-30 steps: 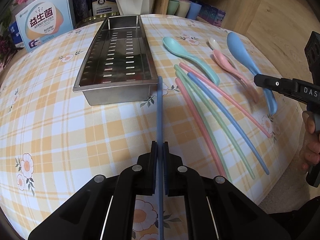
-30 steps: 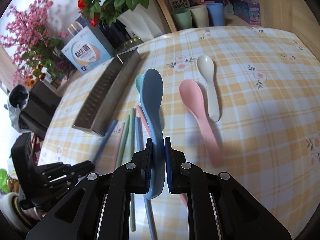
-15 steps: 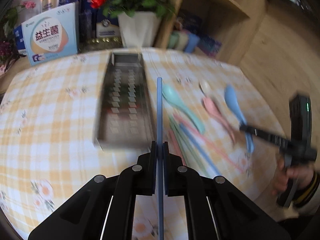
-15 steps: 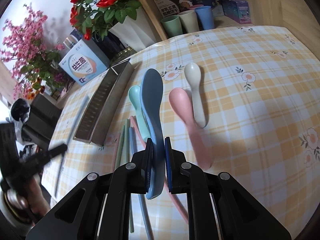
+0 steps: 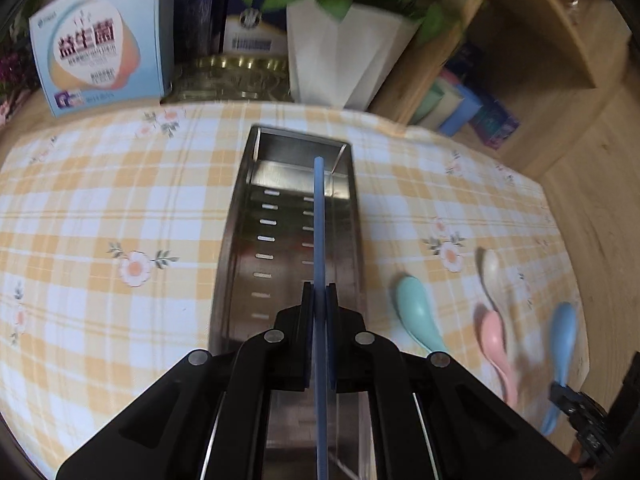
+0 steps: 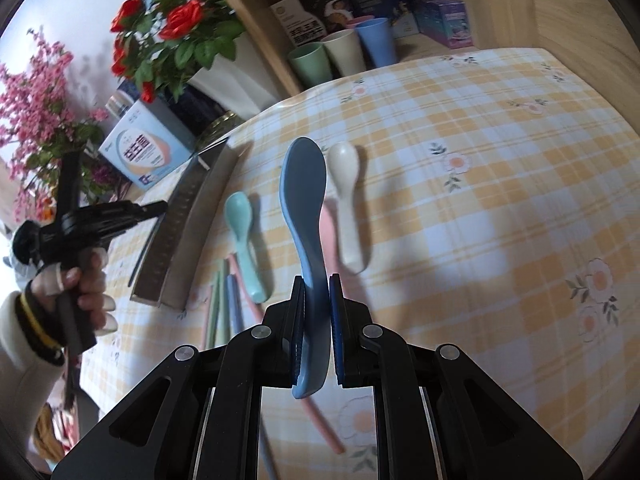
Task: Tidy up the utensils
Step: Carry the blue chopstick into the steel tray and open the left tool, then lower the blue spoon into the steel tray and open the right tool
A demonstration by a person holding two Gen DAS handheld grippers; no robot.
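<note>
the left hand-held gripper (image 5: pixel 319 300) is clenched on a blue chopstick (image 5: pixel 319 216), held lengthwise over the slotted steel tray (image 5: pixel 240 216) on the desk (image 5: pixel 100 208), seemingly lined up so the stick can drop flat along the trough. just right of the tray lie the teal spoon (image 6: pixel 243 236), loose chopsticks (image 6: pixel 222 304), pink spoon (image 5: pixel 496 344) and cream spoon (image 6: pixel 347 200), unsorted. the right hand-held gripper (image 6: pixel 317 292) is grasping the blue spoon (image 6: pixel 306 200) by its handle, bowl forward, lifted above the cloth, probably waiting its turn.
</note>
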